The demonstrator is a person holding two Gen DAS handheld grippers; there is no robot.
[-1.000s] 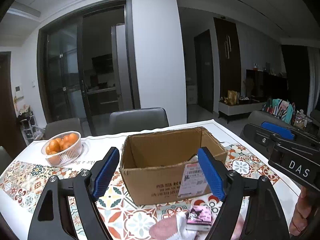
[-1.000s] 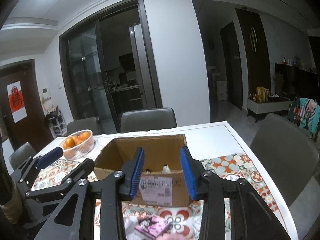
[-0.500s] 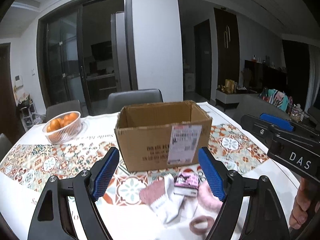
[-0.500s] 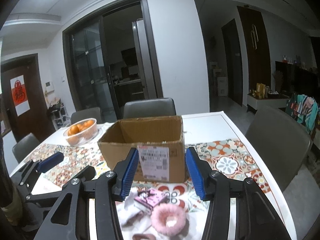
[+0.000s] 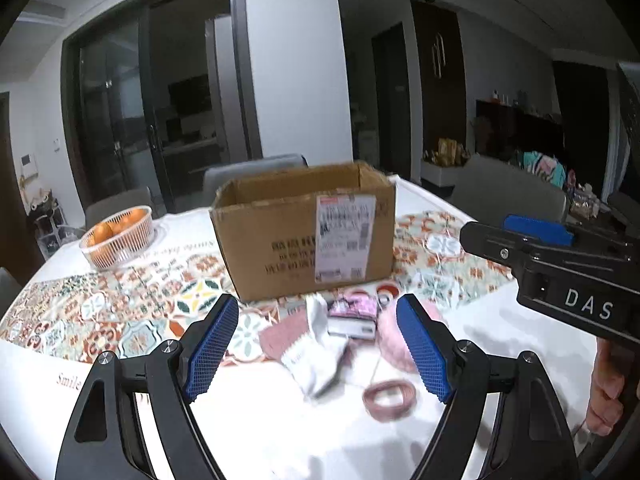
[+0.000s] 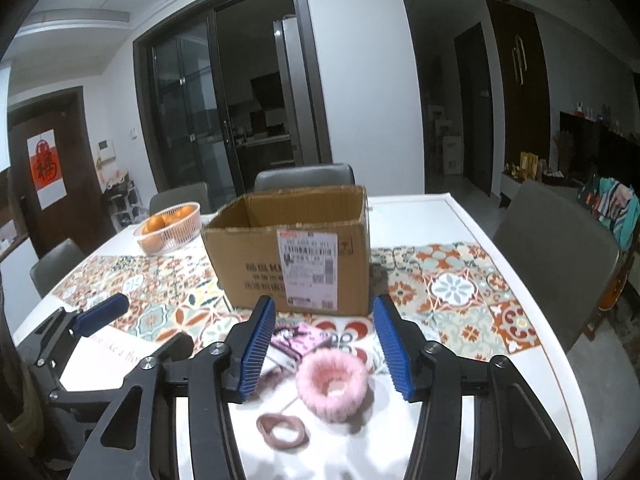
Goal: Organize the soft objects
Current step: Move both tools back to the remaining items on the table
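Observation:
An open cardboard box [image 5: 306, 236] [image 6: 296, 248] stands on the patterned table runner. In front of it lie a pink and white sock [image 5: 308, 344], a small pink printed pack [image 5: 354, 314] [image 6: 298, 340], a fluffy pink scrunchie [image 6: 332, 380] [image 5: 394, 336] and a thin pink hair tie [image 5: 390, 398] [image 6: 282, 432]. My left gripper [image 5: 318, 354] is open above the sock, holding nothing. My right gripper [image 6: 326, 352] hovers over the scrunchie, its jaws opening, with nothing pressed between them. The right gripper also shows at the right of the left wrist view [image 5: 560, 264].
A white basket of oranges [image 5: 118, 236] [image 6: 170, 228] sits at the back left of the table. Grey chairs [image 6: 556, 260] stand around the white table [image 6: 440, 216]. A hand [image 5: 608, 392] holds the right gripper at the lower right.
Both grippers have drawn back from the box and come down, so the soft things in front of it now lie between the fingers. The right jaws have widened.

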